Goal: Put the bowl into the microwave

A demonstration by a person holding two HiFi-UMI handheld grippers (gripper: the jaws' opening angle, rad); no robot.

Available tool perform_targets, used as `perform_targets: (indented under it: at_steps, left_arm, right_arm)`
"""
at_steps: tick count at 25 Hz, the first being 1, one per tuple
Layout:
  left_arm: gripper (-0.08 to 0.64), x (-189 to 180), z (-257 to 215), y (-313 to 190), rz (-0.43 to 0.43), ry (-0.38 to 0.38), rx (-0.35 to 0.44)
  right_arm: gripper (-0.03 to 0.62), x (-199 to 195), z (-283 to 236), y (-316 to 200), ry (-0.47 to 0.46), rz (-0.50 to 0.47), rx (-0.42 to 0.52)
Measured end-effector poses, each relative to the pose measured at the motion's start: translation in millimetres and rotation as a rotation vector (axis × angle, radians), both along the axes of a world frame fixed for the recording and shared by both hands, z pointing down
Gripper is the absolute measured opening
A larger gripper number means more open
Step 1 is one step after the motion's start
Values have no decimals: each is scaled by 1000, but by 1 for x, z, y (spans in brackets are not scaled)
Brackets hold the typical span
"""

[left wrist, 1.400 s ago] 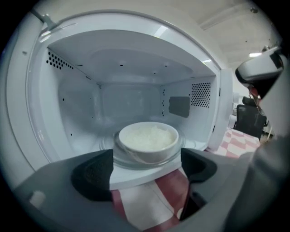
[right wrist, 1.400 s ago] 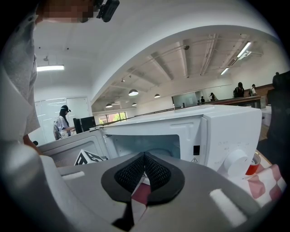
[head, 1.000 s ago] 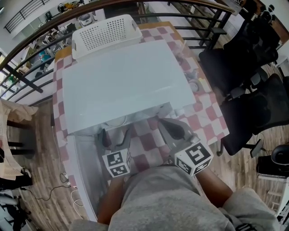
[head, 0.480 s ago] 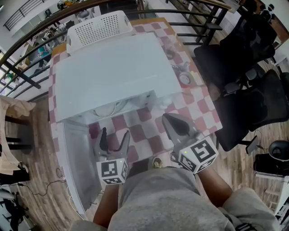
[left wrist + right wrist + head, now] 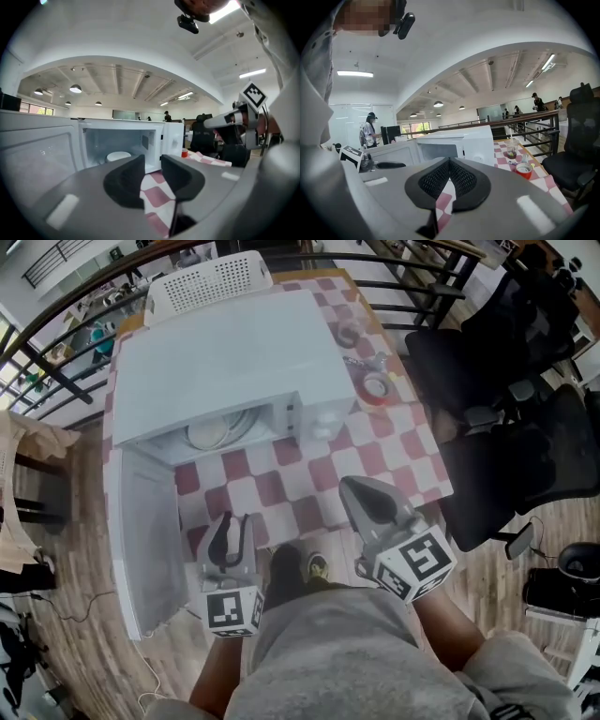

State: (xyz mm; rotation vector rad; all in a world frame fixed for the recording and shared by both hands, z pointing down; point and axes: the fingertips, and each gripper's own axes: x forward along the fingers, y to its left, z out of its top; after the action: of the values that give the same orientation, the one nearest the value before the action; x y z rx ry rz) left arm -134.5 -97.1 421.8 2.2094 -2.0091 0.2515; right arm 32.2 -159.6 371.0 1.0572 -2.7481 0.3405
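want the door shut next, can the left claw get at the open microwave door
Probably yes. The door hangs open just left of the left claw, with nothing in the way. Its jaws have just been closing and hold nothing.

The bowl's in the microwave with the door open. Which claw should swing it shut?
Left. The left claw, its empty jaws just closing, sits beside the open door; the right claw is farther off.

Microwave [image 5: 225, 352] mouth stands open; its door [image 5: 145, 531] walls the left; bowl [image 5: 216, 432] inside.
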Motion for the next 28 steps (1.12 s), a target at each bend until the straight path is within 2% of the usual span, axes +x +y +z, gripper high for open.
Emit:
perform_targets:
  at_steps: [3,6,19,28]
  left_arm:
    - [54,8,-8,16,-38,-10,-2]
    - [14,18,-13,31,-59,-14,-4]
    - [11,59,-35,52,-20,-36,0]
    - [11,58,-37,42,23,-13,-2]
  right_arm:
    - [0,8,0,12,-10,-24,-2]
    - [0,15,2,25,-19,-41,-10]
    - [0,47,4,49,-49,-39,-43]
    - [0,50,13,49,-35,7,-73]
